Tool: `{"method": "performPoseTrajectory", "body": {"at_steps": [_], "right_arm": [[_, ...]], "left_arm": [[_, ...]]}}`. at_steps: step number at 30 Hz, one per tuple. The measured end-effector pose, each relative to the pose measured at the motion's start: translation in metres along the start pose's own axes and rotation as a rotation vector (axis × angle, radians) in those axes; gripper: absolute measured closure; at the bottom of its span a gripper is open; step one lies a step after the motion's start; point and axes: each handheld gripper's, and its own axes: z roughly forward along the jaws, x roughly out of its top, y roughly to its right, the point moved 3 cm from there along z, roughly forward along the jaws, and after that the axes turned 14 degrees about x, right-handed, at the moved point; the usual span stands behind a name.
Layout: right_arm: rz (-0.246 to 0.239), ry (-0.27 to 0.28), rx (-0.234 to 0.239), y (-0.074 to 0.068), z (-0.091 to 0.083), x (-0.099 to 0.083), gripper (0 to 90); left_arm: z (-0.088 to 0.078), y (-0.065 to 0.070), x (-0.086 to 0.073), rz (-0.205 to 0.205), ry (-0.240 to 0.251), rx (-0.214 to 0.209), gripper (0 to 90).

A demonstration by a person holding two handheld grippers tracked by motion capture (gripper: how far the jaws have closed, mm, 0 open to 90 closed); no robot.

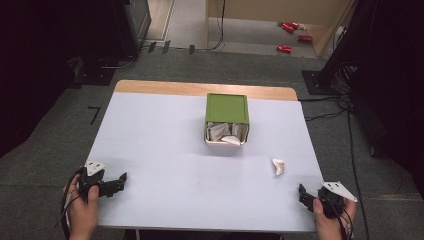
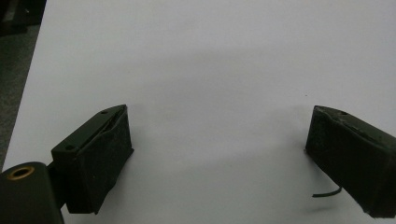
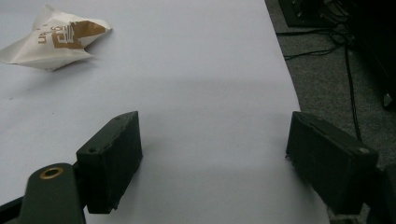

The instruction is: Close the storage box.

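Crumpled white paper wrapper with brown print (image 1: pixel 278 166) lying loose on pale desk (image 1: pixel 165 150), near right gripper (image 1: pixel 305 194), apart from green-lidded white box (image 1: pixel 227 119) holding similar wrappers. Right gripper resting jaws wide, likely staging pickup. Left gripper (image 1: pixel 118 182) idling, jaws spread, empty.

- Showing pale lavender-white on the table top (image 1: pixel 165 150), light wood strip along far edge.
- Showing green on the box lid (image 1: pixel 227 108), cream-white on the box body (image 1: pixel 224 141) below it.
- Showing white with brown printed marks on the crumpled wrapper (image 3: pixel 56 37).
- Showing matte black on the right gripper (image 3: pixel 212 163) and left gripper (image 2: pixel 219 158), brass-coloured eyelet near each.
- Showing grey on the carpet (image 1: pixel 45 165), red on the cans (image 1: pixel 292 35) at the back.
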Motion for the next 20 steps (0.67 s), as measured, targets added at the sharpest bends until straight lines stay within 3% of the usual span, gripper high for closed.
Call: {"method": "performPoseTrajectory", "body": {"at_steps": [20], "right_arm": [[0.001,0.008,0.001,-0.0001,-0.0002,-0.0007,18.0]], "left_arm": [[0.0002,0.0,0.0002,0.0,-0.002,0.0,7.4]]}}
